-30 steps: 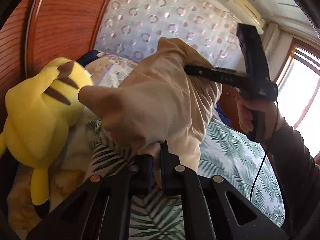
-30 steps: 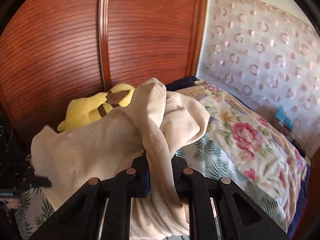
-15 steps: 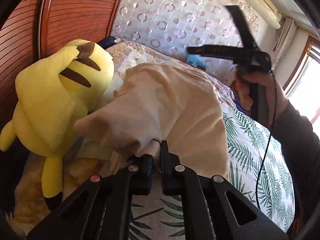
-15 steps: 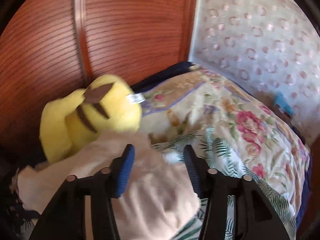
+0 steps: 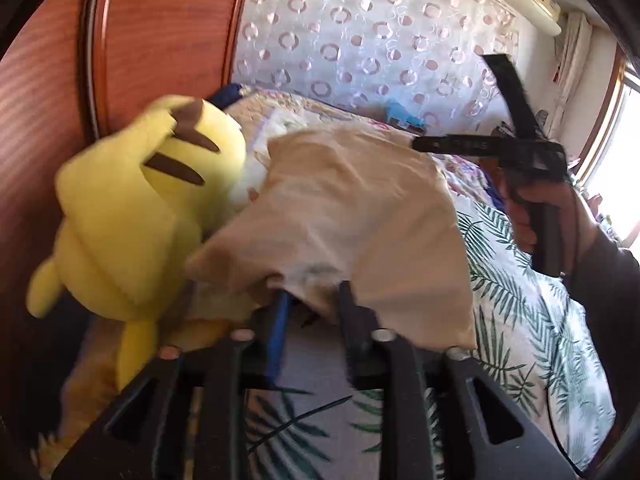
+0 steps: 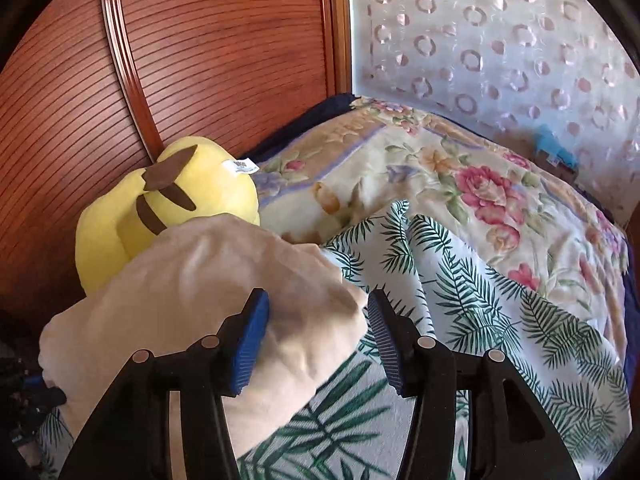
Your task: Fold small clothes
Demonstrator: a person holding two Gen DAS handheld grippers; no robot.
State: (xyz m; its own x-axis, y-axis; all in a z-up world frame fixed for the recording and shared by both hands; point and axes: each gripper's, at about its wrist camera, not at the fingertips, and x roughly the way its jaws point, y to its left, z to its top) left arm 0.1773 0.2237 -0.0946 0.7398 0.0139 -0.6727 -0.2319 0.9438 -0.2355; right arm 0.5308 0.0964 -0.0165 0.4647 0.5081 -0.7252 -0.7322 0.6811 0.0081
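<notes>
From the left, we see a yellow plush toy [image 5: 132, 220] leaning against the wooden headboard [image 5: 160, 40], and the beige garment [image 5: 352, 216] lies bunched on the leaf-print bedsheet [image 5: 532, 320], its left edge just beside the toy. Our left gripper [image 5: 312, 300] has just been opening: its fingers [image 5: 280, 320] stand parted with a fold of the garment's near edge between them, no longer pinched. Further right, our right gripper [image 6: 318, 320] has also just been opening; its fingers [image 6: 252, 336] are spread, the left pad touching the cloth and the right pad clear of it, over the sheet. We judge this to be a release after laying the garment down in a heap, so the folding proper is barely begun. The next move, we think, calls for backing both grippers off, finding two corners or a hem, and pulling the cloth flat, away from the toy, before any fold.
</notes>
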